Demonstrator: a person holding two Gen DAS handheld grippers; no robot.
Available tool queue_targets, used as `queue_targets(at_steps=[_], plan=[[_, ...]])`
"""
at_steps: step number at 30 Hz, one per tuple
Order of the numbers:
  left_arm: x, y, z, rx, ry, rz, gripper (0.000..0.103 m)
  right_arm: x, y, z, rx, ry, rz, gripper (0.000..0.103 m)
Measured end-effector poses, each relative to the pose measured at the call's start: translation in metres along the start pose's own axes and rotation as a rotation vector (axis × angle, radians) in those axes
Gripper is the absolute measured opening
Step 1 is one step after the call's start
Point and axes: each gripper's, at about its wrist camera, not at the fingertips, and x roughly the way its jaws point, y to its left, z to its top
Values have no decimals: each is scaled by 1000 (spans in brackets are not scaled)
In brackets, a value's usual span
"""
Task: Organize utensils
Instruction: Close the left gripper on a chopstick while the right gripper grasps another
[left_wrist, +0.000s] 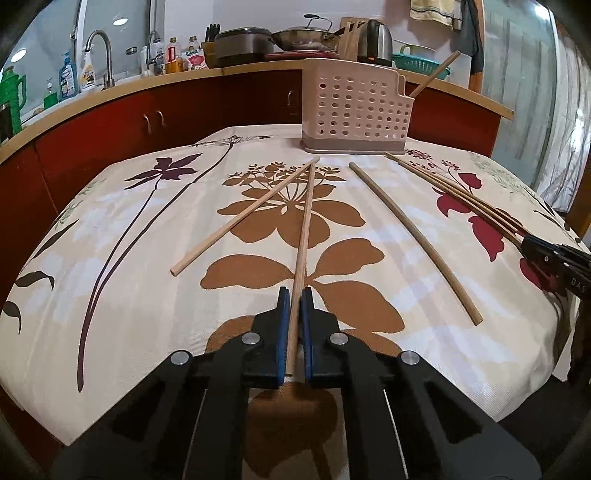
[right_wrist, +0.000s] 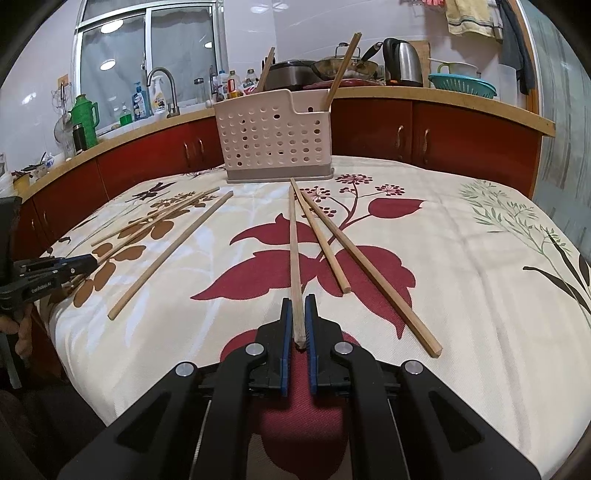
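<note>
Several wooden chopsticks lie on a floral tablecloth (left_wrist: 147, 295). My left gripper (left_wrist: 295, 295) is shut on one chopstick (left_wrist: 304, 229) that points toward a perforated beige utensil holder (left_wrist: 354, 110). Two more chopsticks (left_wrist: 240, 221) (left_wrist: 410, 236) lie either side. My right gripper (right_wrist: 299, 302) is shut on the near end of another chopstick (right_wrist: 293, 251); two loose chopsticks (right_wrist: 325, 243) (right_wrist: 373, 273) lie just right of it. The holder (right_wrist: 273, 136) stands at the table's far side with two chopsticks (right_wrist: 343, 70) upright in it. Each gripper shows in the other's view (left_wrist: 554, 258) (right_wrist: 55, 273).
Behind the table runs a wooden counter (right_wrist: 443, 92) over red cabinets, with a sink tap (right_wrist: 166, 85), bottles, pots, a kettle (right_wrist: 402, 62) and a teal colander (right_wrist: 461, 85). The table's near edge drops off just below both grippers.
</note>
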Motion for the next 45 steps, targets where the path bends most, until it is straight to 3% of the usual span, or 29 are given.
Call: queue_targets(at_steps=[25, 36, 45], plan=[[-74, 2, 64, -14, -300, 28, 6, -57, 4, 57, 32, -182, 26, 7], [-71, 10, 78, -26, -331, 26, 6, -55, 5, 66, 28, -187, 28, 7], [-64, 9, 58, -23, -277, 18, 6, -49, 7, 58, 30, -155, 33, 7]])
